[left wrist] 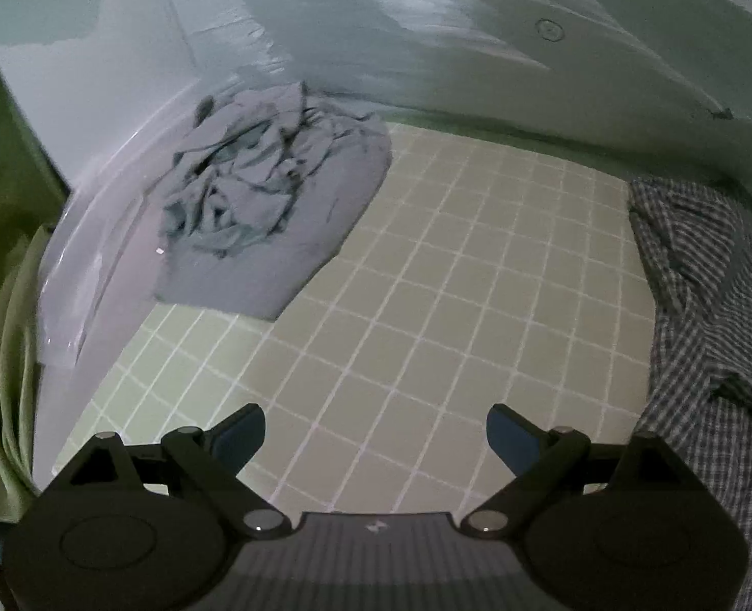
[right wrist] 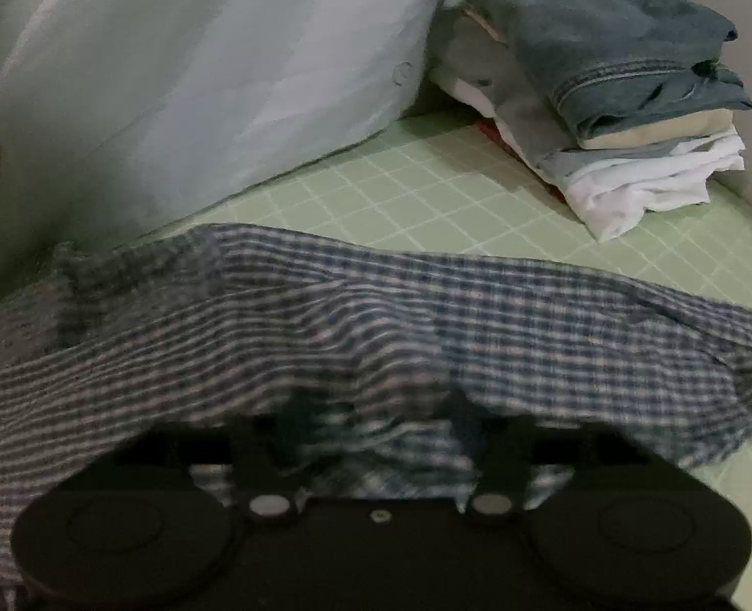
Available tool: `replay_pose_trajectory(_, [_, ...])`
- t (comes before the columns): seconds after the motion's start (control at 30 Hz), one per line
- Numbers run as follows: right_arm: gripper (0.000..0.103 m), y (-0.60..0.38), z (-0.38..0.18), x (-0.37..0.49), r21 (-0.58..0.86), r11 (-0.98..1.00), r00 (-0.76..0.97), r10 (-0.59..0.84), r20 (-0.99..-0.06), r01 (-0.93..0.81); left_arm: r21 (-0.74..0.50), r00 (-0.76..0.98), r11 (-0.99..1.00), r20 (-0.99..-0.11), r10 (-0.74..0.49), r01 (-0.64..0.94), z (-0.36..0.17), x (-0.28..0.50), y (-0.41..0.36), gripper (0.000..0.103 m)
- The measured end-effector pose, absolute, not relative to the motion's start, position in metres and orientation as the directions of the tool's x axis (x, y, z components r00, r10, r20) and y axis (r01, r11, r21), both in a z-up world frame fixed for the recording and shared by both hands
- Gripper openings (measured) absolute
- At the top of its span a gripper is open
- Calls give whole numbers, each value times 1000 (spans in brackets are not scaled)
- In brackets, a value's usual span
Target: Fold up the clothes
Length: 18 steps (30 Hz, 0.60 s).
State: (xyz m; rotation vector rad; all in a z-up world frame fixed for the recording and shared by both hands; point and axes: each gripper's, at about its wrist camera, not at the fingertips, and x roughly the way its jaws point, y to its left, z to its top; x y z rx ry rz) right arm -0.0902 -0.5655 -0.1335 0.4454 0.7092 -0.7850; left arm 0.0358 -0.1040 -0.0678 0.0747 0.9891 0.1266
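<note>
Right gripper [right wrist: 376, 422]: nearest the right wrist camera, its jaws are standing apart with a bunch of checked cloth lying between and over them; the blur is hiding whether the pads are pressing on it, though it looks more like slack cloth than a pinch.
Checked shirt [right wrist: 355, 315]: this is the garment being worked on, spreading in a rumpled band across the green grid mat [right wrist: 427, 183] just ahead of the right gripper; in the left wrist view it is lying at the mat's right edge [left wrist: 707, 305].
Left gripper [left wrist: 376, 433]: its jaws are wide apart and holding nothing, hovering over bare mat, well apart from the shirt.
Grey crumpled pile [left wrist: 269, 193]: unfolded clothes are waiting at the mat's far left corner.
Folded stack [right wrist: 605, 96]: finished items (a denim piece on top, white ones beneath) are sitting at the far right corner.
Risk, snagging: cloth draped on the right fingers is likely to drag along as the hand pulls away, undoing the lay of the shirt.
Risk, uneven fold: with wrinkles running through the shirt, any fold is likely to come out crooked unless it is smoothed first.
</note>
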Motion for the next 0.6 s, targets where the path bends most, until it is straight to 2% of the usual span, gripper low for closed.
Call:
replay_pose_trajectory(0.03, [83, -559, -130, -92, 115, 648, 519, -477, -709, 753, 114, 545, 990, -827, 138, -77, -68, 33, -100, 94])
replay_pose_trajectory(0.1, [103, -545, -124, -95, 134, 674, 558, -465, -687, 727, 97, 551, 993, -826, 120, -72, -71, 30, -91, 94])
replay_pose_trajectory(0.23, [103, -501, -103, -102, 97, 721, 598, -483, -639, 686, 47, 566, 998, -822, 63, -43, -78, 24, -75, 94])
replay_pose_trajectory(0.4, [103, -425, -74, -126, 175, 736, 670, -455, -587, 653, -21, 569, 998, -821, -49, 57, -87, 16, -50, 94])
replay_pose_trajectory(0.6, [103, -309, -63, -139, 160, 794, 703, -401, -587, 586, -106, 550, 984, -818, -169, 145, -90, 15, -8, 95])
